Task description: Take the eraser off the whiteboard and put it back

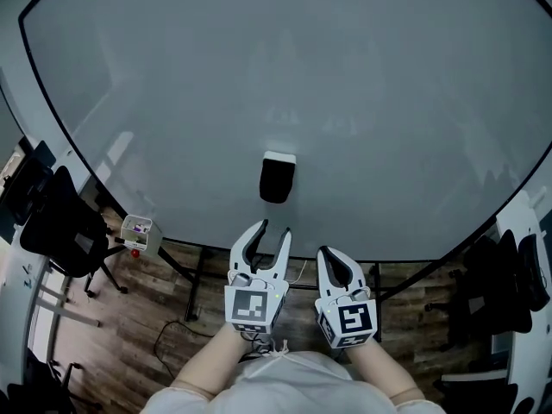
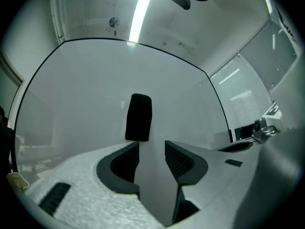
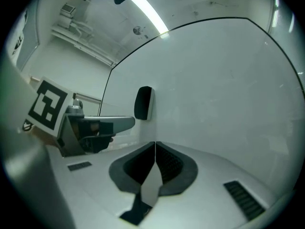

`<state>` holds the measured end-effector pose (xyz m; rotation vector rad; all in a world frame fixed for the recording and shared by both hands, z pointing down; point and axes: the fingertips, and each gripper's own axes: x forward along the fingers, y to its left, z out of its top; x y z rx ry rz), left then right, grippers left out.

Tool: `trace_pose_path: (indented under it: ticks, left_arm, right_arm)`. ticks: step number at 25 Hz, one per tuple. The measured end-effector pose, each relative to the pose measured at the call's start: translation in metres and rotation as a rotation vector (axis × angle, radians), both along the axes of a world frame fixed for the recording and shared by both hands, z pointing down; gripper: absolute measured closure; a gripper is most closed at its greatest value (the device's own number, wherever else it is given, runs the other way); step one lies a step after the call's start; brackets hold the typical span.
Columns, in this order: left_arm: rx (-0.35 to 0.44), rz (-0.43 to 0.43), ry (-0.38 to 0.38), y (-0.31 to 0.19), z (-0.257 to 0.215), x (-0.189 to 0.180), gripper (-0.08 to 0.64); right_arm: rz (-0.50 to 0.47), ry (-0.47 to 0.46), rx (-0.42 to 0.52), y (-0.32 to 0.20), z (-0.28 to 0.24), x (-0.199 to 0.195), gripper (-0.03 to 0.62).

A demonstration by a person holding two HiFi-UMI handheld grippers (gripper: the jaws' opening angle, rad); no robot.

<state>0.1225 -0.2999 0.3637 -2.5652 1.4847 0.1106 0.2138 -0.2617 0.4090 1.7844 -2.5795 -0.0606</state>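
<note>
- Two tools low at 6 o'clock: left hand-held gripper (image 1: 272,231) released, nothing between its jaws; right hand-held gripper (image 1: 326,255) clenched, empty.
- One eraser (image 1: 277,179) sticks on the whiteboard (image 1: 362,76), long axis upright.
- It lies at 12 o'clock from the left hand-held gripper and 11 o'clock from the right; left judged nearer.

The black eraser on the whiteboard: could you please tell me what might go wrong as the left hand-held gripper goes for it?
1. The left hand-held gripper is open, yet its gap looks no wider than the black rectangular eraser; a tip could knock it off the glossy white whiteboard onto the wooden floor.
2. The shut right hand-held gripper sits close beside the left and might bump it.
</note>
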Motion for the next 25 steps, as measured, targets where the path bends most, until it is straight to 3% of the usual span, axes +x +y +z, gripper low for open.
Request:
trace_pose_path:
  ticks: [9, 17, 25]
  left_arm:
    - [0.004, -0.06, 0.017, -0.027, -0.031, -0.003, 0.318]
    - [-0.02, -0.047, -0.008, -0.046, -0.054, 0.006, 0.287]
    - [-0.034, -0.093, -0.01, -0.067, -0.058, 0.01, 0.288]
  right_arm:
    - [-0.012, 0.003, -0.001, -0.004, 0.001, 0.001, 0.565]
    - [0.001, 0.0, -0.017, -0.008, 0.008, -0.005, 0.565]
    - [0.033, -0.009, -0.027, -0.012, 0.012, 0.0, 0.565]
